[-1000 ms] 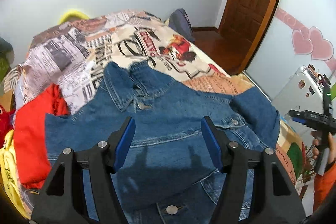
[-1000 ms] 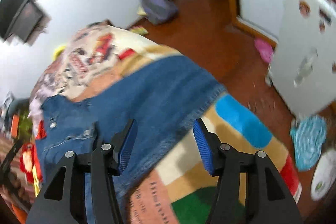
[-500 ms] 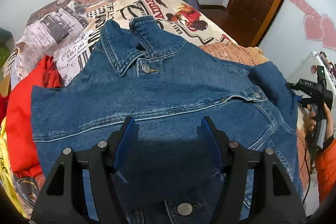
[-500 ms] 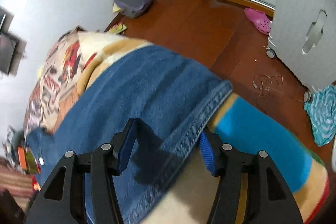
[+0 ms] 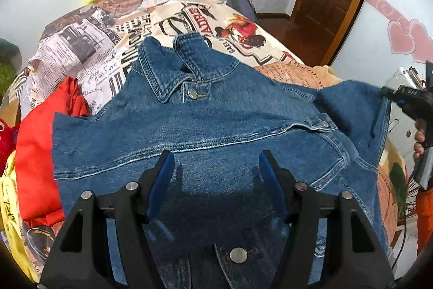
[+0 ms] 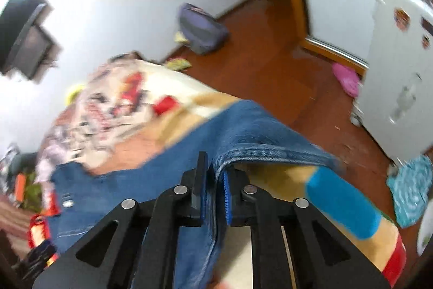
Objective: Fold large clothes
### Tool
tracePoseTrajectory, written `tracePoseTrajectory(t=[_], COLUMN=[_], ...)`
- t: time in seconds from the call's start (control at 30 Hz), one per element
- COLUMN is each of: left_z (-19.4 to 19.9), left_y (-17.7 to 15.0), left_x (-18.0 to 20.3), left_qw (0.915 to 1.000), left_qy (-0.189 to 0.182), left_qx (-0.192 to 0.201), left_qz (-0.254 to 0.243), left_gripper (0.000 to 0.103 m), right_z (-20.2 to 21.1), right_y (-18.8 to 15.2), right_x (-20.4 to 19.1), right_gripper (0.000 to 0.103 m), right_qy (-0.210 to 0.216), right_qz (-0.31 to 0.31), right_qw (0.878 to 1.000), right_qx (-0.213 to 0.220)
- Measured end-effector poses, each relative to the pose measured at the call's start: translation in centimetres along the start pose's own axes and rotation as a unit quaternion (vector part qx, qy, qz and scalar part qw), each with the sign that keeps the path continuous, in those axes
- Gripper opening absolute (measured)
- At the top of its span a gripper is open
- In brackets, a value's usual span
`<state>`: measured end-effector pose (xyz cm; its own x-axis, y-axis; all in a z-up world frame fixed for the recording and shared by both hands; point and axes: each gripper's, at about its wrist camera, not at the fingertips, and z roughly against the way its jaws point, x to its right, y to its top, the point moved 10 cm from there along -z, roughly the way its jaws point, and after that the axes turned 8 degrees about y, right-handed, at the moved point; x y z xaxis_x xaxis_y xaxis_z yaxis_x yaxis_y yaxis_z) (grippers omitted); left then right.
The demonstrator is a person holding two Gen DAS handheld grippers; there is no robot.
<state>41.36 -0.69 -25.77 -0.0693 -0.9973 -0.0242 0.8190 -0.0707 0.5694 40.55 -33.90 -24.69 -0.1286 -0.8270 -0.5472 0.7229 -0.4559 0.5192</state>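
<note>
A blue denim jacket (image 5: 205, 126) lies front up on the bed, collar at the far end, buttons closed. My left gripper (image 5: 216, 175) is open and empty, hovering just above the jacket's chest. My right gripper (image 6: 213, 183) is shut on the cuff edge of the jacket's right sleeve (image 6: 243, 134) and lifts it off the blanket. The right gripper also shows in the left wrist view (image 5: 406, 99) at the far right, at the sleeve end.
A printed blanket (image 5: 108, 26) covers the bed. Red clothes (image 5: 35, 148) and yellow clothes (image 5: 10, 197) lie to the jacket's left. A purple bag (image 6: 203, 29) and pink slipper (image 6: 346, 77) lie on the wooden floor. A white fridge (image 6: 400, 67) stands at right.
My right gripper closed on the sleeve cuff and raised it. My left gripper stayed open and drew back slightly over the jacket.
</note>
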Motion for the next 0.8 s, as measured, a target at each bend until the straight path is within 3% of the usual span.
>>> tracePoseTrajectory(t=[0.23,0.37,0.6,0.67,0.8], left_z=[2.4,3.2,3.8,3.6,3.1], left_y=[0.3,0.1,-0.5,-0.7,-1.3], left_x=[-0.2,-0.1,0.2,0.3,0.6], left_qw=[0.9997,0.9994,0.9992,0.9992,0.9994], left_qy=[0.002,0.005,0.002,0.005,0.004], left_qx=[0.025,0.033,0.035,0.032,0.024], left_qz=[-0.006,-0.011,-0.018,-0.022,-0.025], left_gripper=[0.064,0.064,0.064,0.064,0.064], right_z=[5.3,5.4,0.3,-1.1,-1.7], right_y=[-1.3,-3.9,-9.4,-11.4,-14.0], right_x=[-11.6,-16.1,-16.9,-16.7,-15.5], right_gripper=[0.007,0.007,0.008,0.008,0.01], right_qy=[0.106,0.14,0.143,0.148,0.147], right_qz=[0.111,0.153,0.159,0.148,0.141], right_qw=[0.988,0.978,0.972,0.968,0.96], right_qx=[0.026,0.001,-0.092,-0.136,-0.193])
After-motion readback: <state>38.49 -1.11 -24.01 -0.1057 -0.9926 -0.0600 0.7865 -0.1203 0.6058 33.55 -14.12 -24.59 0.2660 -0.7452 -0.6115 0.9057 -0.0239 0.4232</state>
